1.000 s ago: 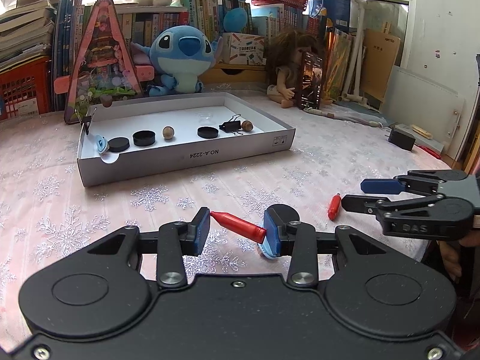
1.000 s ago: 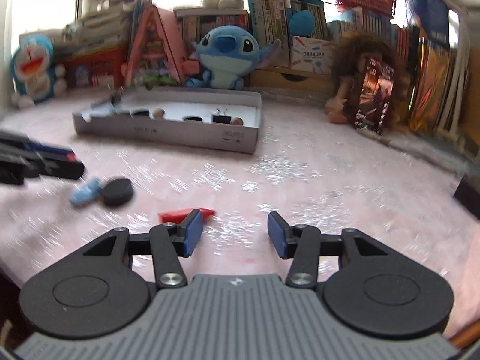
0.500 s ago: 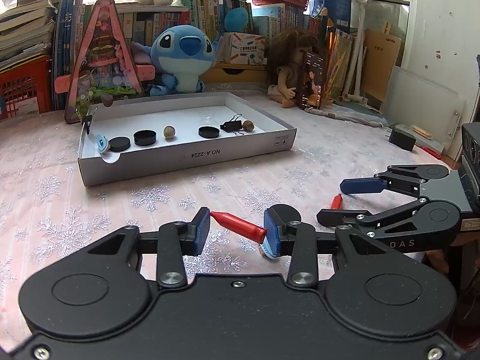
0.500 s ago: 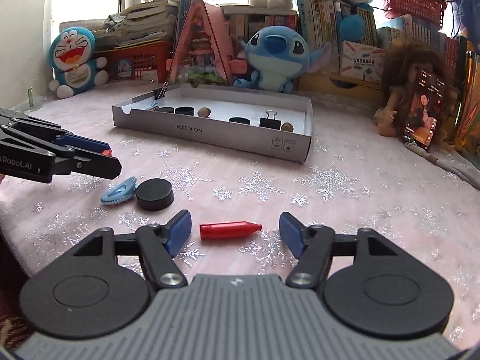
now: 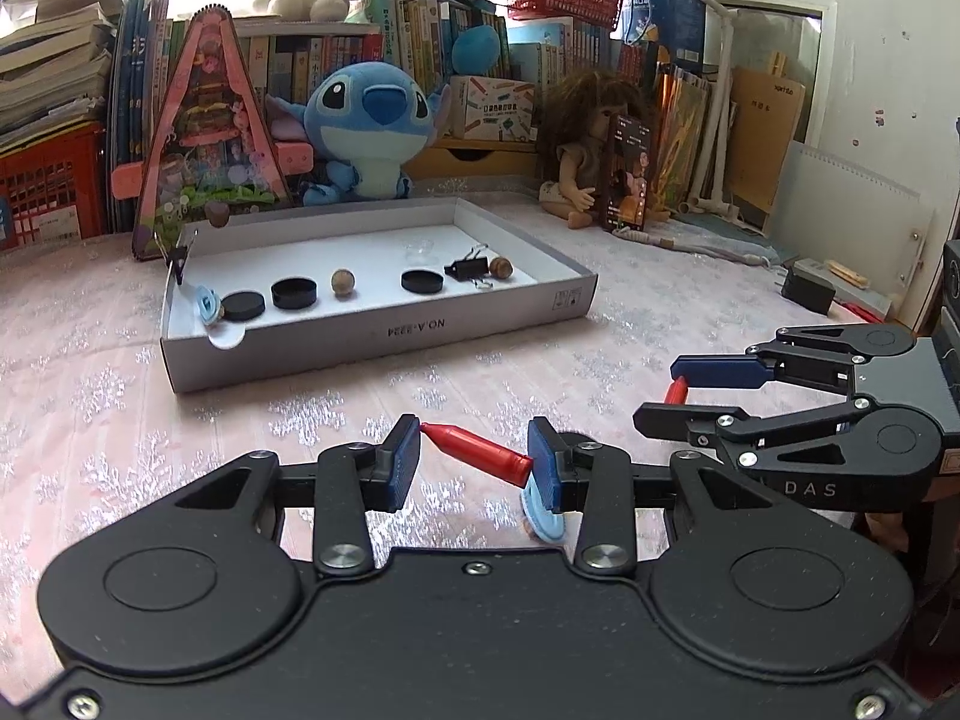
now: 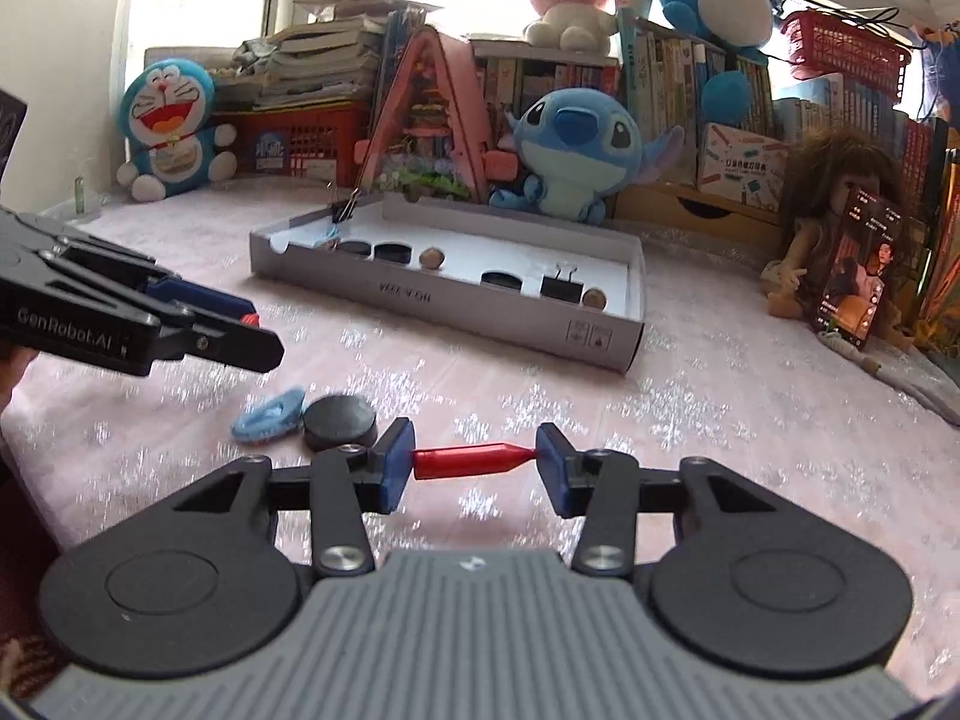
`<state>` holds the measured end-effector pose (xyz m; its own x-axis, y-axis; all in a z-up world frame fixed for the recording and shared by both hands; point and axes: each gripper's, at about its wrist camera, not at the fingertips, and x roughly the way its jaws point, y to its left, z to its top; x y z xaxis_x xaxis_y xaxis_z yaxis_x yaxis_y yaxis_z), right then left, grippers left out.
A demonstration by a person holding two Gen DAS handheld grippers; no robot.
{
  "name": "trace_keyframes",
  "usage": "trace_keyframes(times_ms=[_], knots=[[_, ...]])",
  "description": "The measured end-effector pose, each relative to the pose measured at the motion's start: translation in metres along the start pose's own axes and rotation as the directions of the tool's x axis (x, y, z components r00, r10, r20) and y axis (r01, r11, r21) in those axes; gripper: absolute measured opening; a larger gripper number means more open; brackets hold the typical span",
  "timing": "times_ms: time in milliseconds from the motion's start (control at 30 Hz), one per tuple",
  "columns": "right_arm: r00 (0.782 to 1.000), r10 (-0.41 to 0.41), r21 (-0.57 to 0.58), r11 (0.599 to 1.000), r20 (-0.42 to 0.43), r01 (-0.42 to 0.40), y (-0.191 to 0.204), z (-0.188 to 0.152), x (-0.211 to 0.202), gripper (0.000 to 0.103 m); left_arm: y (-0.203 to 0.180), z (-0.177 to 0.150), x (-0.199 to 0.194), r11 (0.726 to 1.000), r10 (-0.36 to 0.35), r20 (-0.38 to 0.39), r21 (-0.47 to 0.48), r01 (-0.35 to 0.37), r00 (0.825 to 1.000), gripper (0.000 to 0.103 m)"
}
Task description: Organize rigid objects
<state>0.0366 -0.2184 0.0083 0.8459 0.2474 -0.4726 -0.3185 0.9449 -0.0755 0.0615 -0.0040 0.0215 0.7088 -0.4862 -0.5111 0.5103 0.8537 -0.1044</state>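
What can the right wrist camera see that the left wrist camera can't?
Only the right wrist view shows the round blue-and-white cat plush sitting far off by the window. Only the left wrist view shows the black plug box lying near the white wall. Both views show the grey tray, the big-eared blue plush behind it and the brown-haired doll. Each view also has its own red piece close up at the front.
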Motion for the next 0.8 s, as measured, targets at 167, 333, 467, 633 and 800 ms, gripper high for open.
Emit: trace_keyframes(times_ms=[167,333,467,633,800], knots=[[1.0,-0.022,0.038,0.999,0.013,0.022,-0.006,0.016,0.006,0.05,0.004,0.017,0.002,1.0,0.006,0.024,-0.002,-0.006,1.0,0.037],[0.999,-0.045,0.101,0.994,0.016,0.043,-0.016,0.033,0.016,0.05,0.01,0.037,0.006,1.0,0.021,0.051,-0.011,-0.02,0.999,0.037],[0.998,-0.068,0.17,0.983,0.003,0.066,-0.027,0.044,0.024,0.05,0.018,0.051,0.013,0.999,0.027,0.051,-0.044,-0.024,0.998,0.037],[0.994,-0.105,0.201,0.974,-0.016,0.106,-0.033,0.057,0.036,0.05,0.03,0.067,0.025,0.994,0.05,0.035,-0.103,-0.047,0.998,0.037],[0.993,-0.113,0.246,0.962,-0.039,0.119,-0.042,0.073,0.049,0.05,0.043,0.082,0.039,0.983,0.082,0.009,-0.163,-0.079,0.997,0.037]])
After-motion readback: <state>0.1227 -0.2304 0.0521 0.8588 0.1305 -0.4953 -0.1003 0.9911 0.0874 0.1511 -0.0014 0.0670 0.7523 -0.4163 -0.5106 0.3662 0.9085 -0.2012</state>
